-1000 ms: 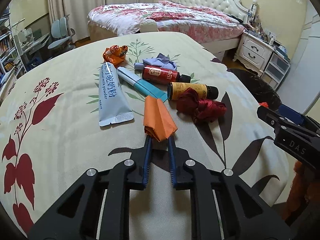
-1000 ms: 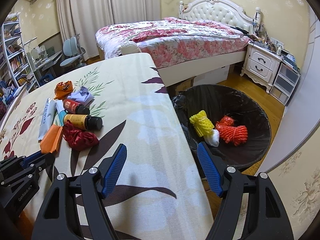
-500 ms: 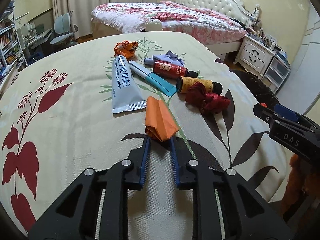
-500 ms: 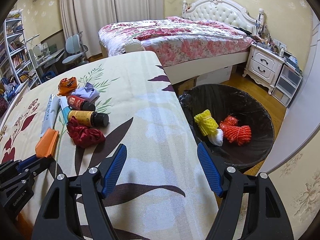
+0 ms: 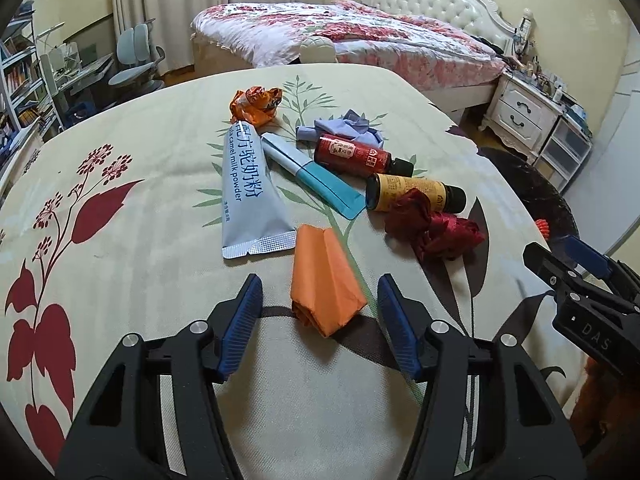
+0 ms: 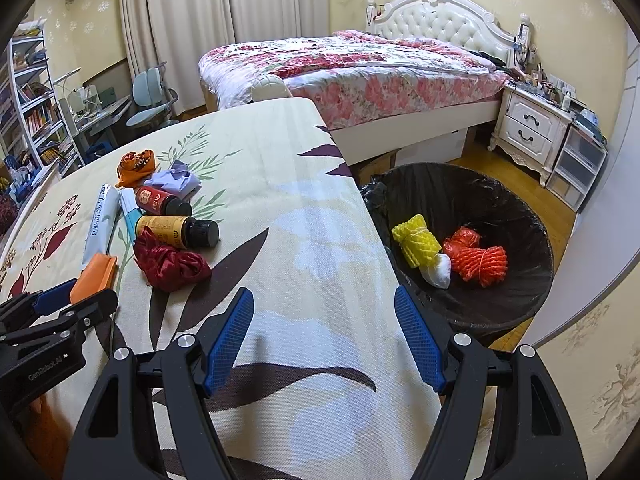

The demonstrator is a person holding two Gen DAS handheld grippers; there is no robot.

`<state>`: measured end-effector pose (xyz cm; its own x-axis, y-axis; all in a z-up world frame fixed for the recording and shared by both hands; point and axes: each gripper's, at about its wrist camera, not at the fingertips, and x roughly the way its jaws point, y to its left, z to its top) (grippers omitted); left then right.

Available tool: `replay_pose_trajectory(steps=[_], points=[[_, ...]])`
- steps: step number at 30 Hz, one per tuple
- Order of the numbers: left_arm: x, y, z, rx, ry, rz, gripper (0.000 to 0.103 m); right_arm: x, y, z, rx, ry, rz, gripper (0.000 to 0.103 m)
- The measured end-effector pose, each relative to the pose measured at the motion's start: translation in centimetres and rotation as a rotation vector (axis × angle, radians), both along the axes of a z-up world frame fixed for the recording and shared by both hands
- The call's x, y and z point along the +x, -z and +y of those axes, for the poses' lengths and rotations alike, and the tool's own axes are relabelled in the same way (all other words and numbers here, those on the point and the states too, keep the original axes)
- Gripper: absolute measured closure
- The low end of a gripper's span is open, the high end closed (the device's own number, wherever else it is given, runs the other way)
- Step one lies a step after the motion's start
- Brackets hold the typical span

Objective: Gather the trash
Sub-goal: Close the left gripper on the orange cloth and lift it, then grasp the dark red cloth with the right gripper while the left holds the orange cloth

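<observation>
Fingers [image 5: 244, 312] of the left gripper [image 5: 320, 300] have just been spreading, and now they flank the orange paper [image 5: 326, 284] without pressing it; it lies on the table [image 5: 140, 264] near the front edge. Just past it sit a red rag [image 5: 434, 228], two bottles [image 5: 412, 194], a teal sachet [image 5: 316, 178] and a silver pouch [image 5: 248, 188]. Right gripper [image 6: 324, 336] hangs wide, nothing between its jaws, by the table's right edge. Beyond that edge, a bin [image 6: 516, 304] holds yellow and orange netting.
</observation>
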<state>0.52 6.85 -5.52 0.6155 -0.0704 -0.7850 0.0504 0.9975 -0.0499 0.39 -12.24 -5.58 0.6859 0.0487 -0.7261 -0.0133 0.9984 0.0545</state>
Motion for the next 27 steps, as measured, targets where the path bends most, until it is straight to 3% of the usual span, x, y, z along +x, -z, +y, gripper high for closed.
replay_pose_trajectory(steps=[4,6,16,27], points=[[-0.2,0.0,-0.3,0.032,0.012,-0.012,0.070,0.0,0.1,0.0,0.001,-0.002,0.000,0.032],[-0.4,-0.1,-0.2,0.026,0.016,-0.013,0.071,0.0,0.1,0.1,0.001,-0.004,0.000,0.032],[-2.2,-1.5,1.8,0.001,-0.006,-0.039,0.073,-0.1,-0.5,1.5,-0.005,-0.040,-0.010,0.032],[-2.4,-1.8,6.8,0.019,-0.113,-0.056,0.073,0.3,-0.9,4.8,0.009,-0.138,-0.003,0.032]])
